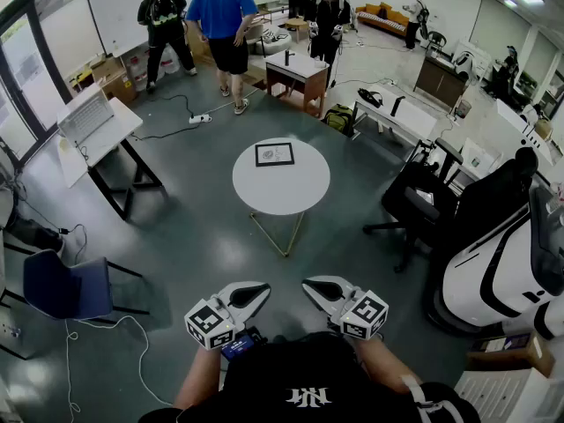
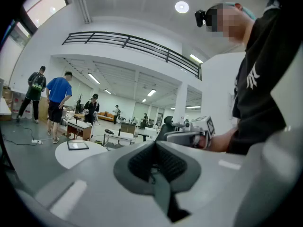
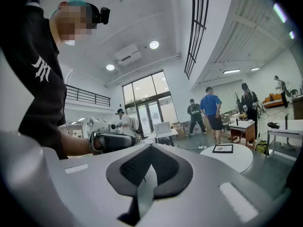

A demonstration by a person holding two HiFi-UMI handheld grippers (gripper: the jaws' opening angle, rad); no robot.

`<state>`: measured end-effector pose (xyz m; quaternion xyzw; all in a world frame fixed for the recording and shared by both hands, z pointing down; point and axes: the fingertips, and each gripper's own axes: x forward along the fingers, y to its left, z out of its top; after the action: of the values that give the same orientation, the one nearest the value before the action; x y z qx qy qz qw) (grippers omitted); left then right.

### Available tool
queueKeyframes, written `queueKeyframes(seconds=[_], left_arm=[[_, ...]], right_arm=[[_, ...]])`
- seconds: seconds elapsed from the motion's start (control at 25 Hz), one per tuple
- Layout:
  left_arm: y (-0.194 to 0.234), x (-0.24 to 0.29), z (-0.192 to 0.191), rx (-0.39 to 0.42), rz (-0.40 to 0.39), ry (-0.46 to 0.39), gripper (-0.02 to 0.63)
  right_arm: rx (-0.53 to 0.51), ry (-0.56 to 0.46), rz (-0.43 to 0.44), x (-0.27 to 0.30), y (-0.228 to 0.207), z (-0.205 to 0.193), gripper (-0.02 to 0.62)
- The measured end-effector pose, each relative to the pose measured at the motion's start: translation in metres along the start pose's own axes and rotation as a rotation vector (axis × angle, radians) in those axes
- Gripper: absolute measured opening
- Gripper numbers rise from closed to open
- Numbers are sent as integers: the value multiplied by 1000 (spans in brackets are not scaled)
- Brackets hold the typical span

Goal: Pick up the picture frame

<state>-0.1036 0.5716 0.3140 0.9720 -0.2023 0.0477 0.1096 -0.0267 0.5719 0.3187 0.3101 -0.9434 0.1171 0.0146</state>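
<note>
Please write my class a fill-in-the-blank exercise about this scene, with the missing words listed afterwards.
1. The picture frame lies flat on a white table whose top is ____ in shape.
2. The left gripper and the right gripper both have their jaws ____.
3. The number of things lying on the table is ____.
4. The standing person in black shorts wears a T-shirt coloured ____.

Missing words: round, shut, one, blue.

No lettering is legible; the black shirt [image 1: 264, 386] bears only a white emblem [image 1: 308, 397].
</note>
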Motion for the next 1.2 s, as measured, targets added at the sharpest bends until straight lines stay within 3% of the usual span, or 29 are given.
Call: queueKeyframes(seconds=[0.24,0.64,1.2], left_arm=[[19,-27,-4,-39,19,-7,3],[21,-13,-1,-18,-74,5,3],[42,2,5,-27,-117,-10,3]], right_arm=[[5,-9,-11,16,15,9,-1],[18,-52,-136,4,-1,9,-2],[14,-37,-191,8,-22,13,-2]])
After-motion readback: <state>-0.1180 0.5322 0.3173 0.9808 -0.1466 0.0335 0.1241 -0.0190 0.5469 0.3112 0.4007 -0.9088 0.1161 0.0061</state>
